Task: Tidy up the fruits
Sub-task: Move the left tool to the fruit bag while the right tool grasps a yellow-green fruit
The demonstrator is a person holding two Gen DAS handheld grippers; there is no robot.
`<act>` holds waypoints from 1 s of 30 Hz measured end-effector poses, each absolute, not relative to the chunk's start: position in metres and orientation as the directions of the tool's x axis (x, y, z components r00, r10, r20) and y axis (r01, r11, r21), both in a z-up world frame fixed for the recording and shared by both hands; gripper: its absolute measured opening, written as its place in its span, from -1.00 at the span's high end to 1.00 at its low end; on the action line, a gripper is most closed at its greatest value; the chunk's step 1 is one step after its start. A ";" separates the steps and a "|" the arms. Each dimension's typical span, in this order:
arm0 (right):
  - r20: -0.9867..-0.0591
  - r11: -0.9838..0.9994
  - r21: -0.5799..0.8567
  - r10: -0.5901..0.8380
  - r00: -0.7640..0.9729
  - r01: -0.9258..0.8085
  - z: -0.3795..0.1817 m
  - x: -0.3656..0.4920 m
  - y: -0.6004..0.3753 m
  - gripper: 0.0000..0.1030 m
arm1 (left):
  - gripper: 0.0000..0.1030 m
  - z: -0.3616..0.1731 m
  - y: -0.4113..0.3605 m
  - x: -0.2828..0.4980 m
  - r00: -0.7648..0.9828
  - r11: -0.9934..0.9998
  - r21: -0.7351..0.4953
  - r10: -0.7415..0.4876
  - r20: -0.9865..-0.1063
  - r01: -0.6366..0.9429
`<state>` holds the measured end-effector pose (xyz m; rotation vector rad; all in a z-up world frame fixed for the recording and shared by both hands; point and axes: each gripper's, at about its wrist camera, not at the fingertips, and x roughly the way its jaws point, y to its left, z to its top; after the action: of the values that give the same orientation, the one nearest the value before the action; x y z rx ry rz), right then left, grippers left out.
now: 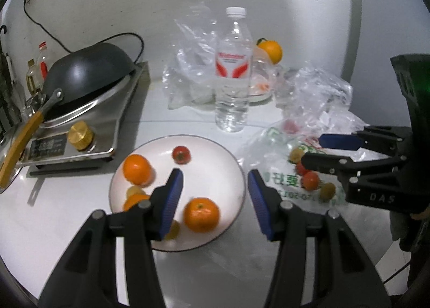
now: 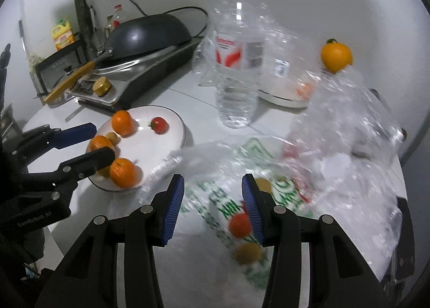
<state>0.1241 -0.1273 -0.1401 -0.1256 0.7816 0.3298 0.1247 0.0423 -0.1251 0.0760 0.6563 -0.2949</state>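
Note:
A white plate [image 1: 231,173] holds three oranges, a red tomato [image 1: 181,154] and small yellow fruits. My left gripper [image 1: 215,200] is open just above the plate, with one orange [image 1: 201,214] lying loose between its fingers. My right gripper [image 2: 212,208] is open over a printed plastic bag [image 2: 215,200]. On the bag lie a red tomato [image 2: 240,224] and a yellow fruit [image 2: 248,253] by the right finger. The right gripper [image 1: 314,150] also shows at the right of the left wrist view. The plate [image 2: 172,136] shows left in the right wrist view.
A water bottle [image 1: 232,71] stands behind the plate. Crumpled clear bags [image 1: 314,95] lie at the right. Another orange [image 1: 271,51] sits at the back by a second dish. A stove with a black wok [image 1: 86,71] stands at the left.

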 end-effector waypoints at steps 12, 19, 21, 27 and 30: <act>-0.711 0.952 0.045 0.243 0.660 -0.302 -0.153 0.109 -0.169 0.08 | 0.00 -0.122 0.002 0.111 0.737 0.940 0.019 -0.254 -0.627 0.340; -0.727 0.947 0.068 0.261 0.635 -0.313 -0.164 0.103 -0.177 0.08 | 0.00 -0.126 -0.014 0.106 0.725 0.938 0.026 -0.250 -0.642 0.347; -0.739 0.944 0.069 0.266 0.619 -0.322 -0.169 0.102 -0.176 0.09 | 0.00 -0.129 -0.018 0.105 0.718 0.937 0.024 -0.251 -0.649 0.349; -0.766 0.937 0.068 0.269 0.584 -0.342 -0.184 0.101 -0.177 0.24 | 0.00 -0.139 -0.030 0.101 0.697 0.936 0.011 -0.255 -0.670 0.353; -0.773 0.938 0.073 0.267 0.575 -0.338 -0.189 0.103 -0.179 0.32 | 0.00 -0.141 -0.035 0.100 0.691 0.932 0.017 -0.256 -0.676 0.362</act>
<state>0.1030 -0.1789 -0.1889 -0.0858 0.8902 0.3547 0.1001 -0.0345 -0.1407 0.1534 0.7310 -0.3466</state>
